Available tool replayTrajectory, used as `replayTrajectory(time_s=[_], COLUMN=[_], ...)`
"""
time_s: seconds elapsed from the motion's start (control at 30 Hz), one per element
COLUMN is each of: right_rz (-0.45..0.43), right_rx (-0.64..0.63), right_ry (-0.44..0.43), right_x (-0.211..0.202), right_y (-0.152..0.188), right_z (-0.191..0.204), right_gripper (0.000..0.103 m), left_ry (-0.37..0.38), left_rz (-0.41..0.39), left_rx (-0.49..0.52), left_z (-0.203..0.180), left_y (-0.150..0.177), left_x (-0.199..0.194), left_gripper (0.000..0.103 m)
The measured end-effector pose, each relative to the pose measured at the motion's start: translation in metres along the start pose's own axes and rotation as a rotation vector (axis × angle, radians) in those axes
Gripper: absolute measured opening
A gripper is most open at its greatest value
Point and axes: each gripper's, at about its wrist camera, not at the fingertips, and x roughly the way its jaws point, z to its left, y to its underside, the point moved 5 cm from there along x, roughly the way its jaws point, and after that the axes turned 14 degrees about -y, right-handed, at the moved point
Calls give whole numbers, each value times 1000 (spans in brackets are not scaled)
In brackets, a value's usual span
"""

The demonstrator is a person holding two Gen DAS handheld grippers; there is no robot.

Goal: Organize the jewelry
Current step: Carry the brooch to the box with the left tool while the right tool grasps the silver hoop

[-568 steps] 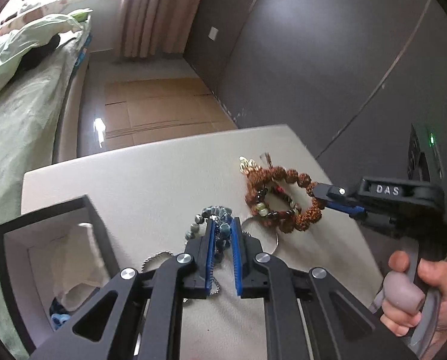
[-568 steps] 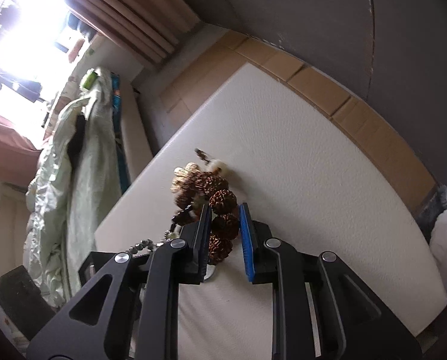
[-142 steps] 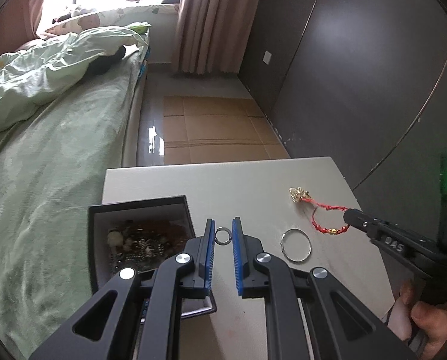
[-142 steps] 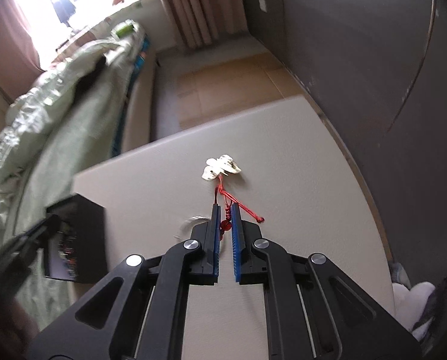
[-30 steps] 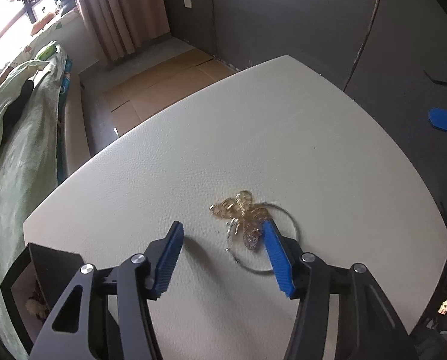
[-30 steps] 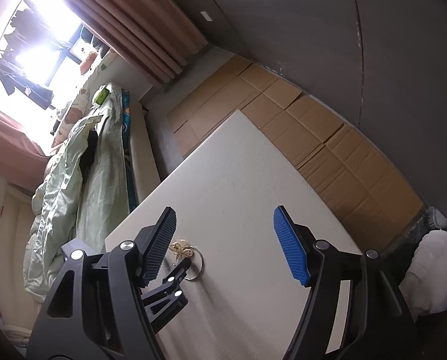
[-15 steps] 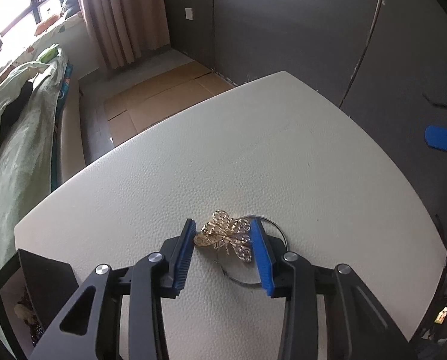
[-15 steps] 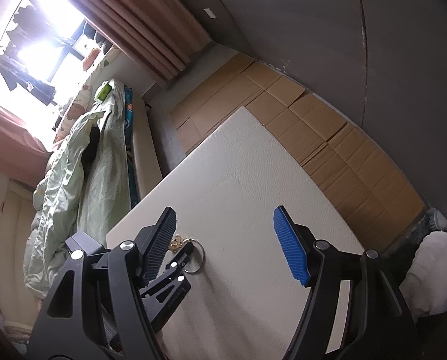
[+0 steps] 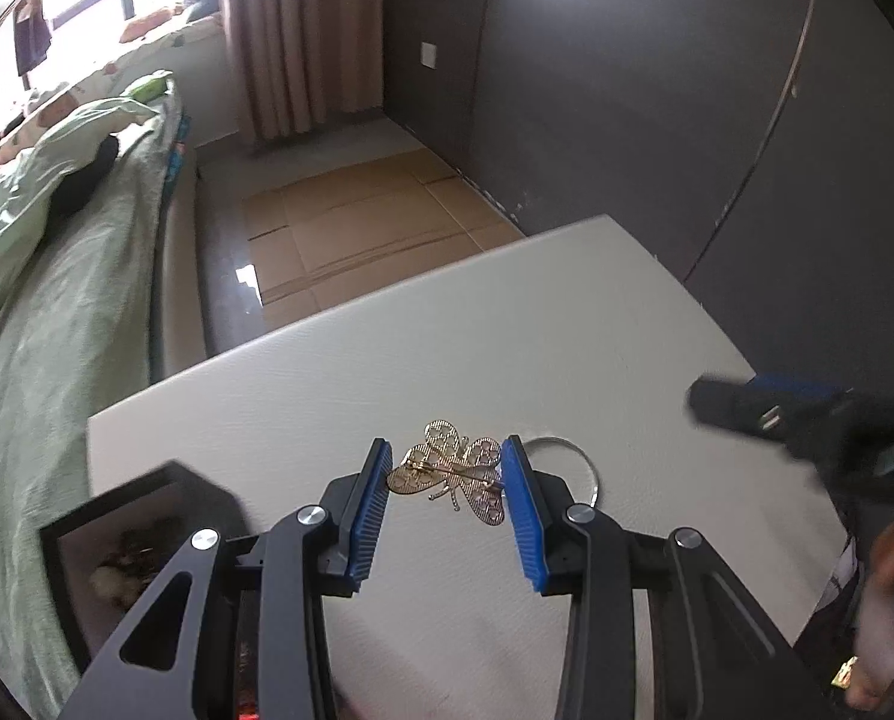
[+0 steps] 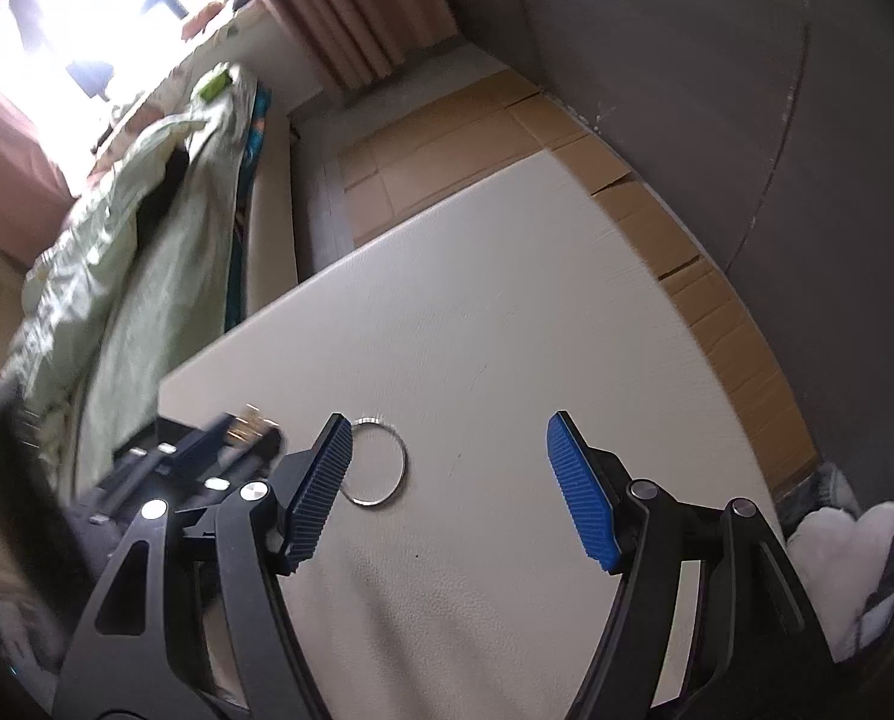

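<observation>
My left gripper is shut on a gold butterfly brooch and holds it above the white table. A silver ring lies on the table just right of it; it also shows in the right wrist view. The black jewelry box, with several pieces inside, stands open at the table's left edge. My right gripper is open and empty above the table, to the right of the ring. The left gripper with the brooch shows blurred at the left of that view.
A bed with a green quilt lies left of the table. Cardboard sheets cover the floor beyond it. A dark wall runs along the right. A white bundle lies on the floor at the right.
My left gripper has closed on the butterfly brooch and lifted it off the table, swinging left toward the box. The right gripper has come lower and nearer to the ring.
</observation>
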Motion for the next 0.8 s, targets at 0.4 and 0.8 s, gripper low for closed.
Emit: replayTrajectory(time_s=[0.4, 0.8], right_rz=[105, 194], right_rx=[-226, -326], right_ry=[111, 159], right_x=[50, 94], right_y=[20, 32], right_z=[40, 49], right_gripper=[89, 85], left_ry=[-5, -14], left_rz=[-31, -21], left_rx=[-173, -257], left_z=[71, 107], left_y=[-1, 12], left_x=[-38, -45], left_gripper=[36, 36])
